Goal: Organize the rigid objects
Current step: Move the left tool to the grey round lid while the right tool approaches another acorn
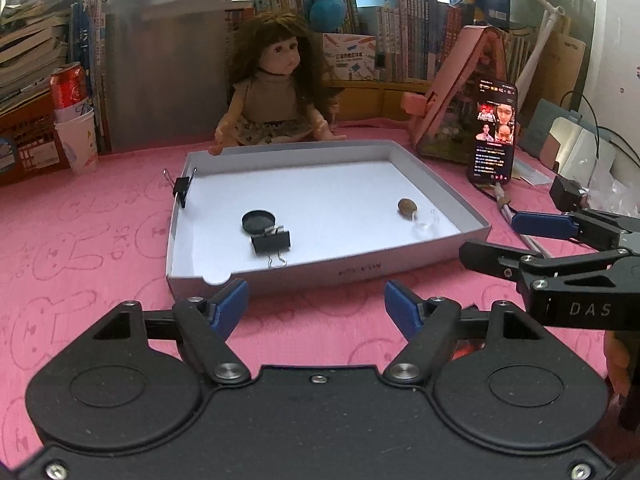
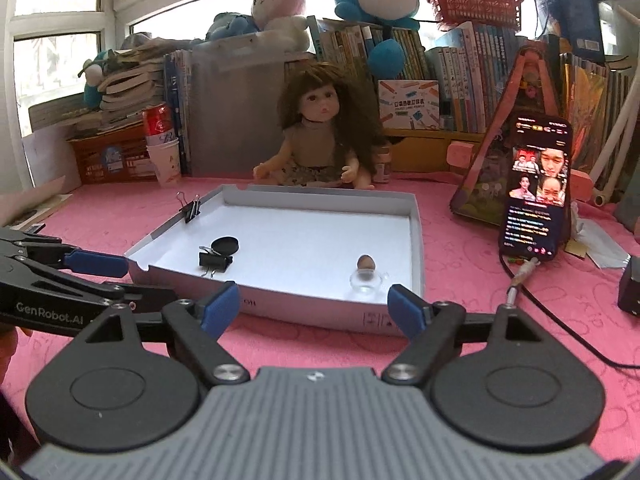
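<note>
A shallow white box lid (image 1: 320, 270) (image 2: 416, 240) lies on the pink cloth. In it lie a black round cap (image 1: 258, 221) (image 2: 225, 245), a black binder clip (image 1: 271, 241) (image 2: 215, 261), a brown nut (image 1: 407, 206) (image 2: 365, 262) and a small clear glass cup (image 1: 425, 227) (image 2: 366, 285). A second binder clip (image 1: 181, 190) (image 2: 191, 209) is clamped on the lid's left wall. My left gripper (image 1: 316, 308) is open and empty, just in front of the lid's near wall. My right gripper (image 2: 314, 306) is open and empty, near the lid's front right.
A doll (image 1: 276, 92) (image 2: 320, 136) sits behind the lid. A lit phone (image 1: 494, 132) (image 2: 538, 188) with a cable leans at the right. A red can in paper cups (image 1: 74, 120) (image 2: 162, 144) stands at the left. Books and plush toys line the back.
</note>
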Motion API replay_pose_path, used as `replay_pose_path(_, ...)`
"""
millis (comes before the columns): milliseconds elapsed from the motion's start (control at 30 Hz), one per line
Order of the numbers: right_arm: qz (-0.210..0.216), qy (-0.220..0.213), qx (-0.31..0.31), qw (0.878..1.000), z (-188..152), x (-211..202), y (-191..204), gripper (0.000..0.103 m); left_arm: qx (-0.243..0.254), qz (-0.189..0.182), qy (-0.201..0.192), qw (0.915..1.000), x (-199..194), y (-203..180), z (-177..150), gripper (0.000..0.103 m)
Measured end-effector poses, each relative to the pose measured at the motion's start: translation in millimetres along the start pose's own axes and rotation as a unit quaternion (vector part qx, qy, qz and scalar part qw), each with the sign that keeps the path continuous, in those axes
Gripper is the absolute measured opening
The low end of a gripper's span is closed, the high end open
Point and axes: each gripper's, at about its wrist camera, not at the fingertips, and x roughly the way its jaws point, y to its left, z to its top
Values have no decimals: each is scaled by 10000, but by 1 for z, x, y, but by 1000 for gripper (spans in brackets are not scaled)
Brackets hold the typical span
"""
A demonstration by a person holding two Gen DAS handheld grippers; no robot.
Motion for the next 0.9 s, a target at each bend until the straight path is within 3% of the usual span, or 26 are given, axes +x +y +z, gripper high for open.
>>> replay_pose_path(500,-96,58,158,9998,-33,-14,-3,89,21,24,-211,9998,-20,3,-30,76)
replay_pose_path(900,-223,183,197,9994,-50,-20,-3,89,42,126,-130,9998,-25,6,-44,77)
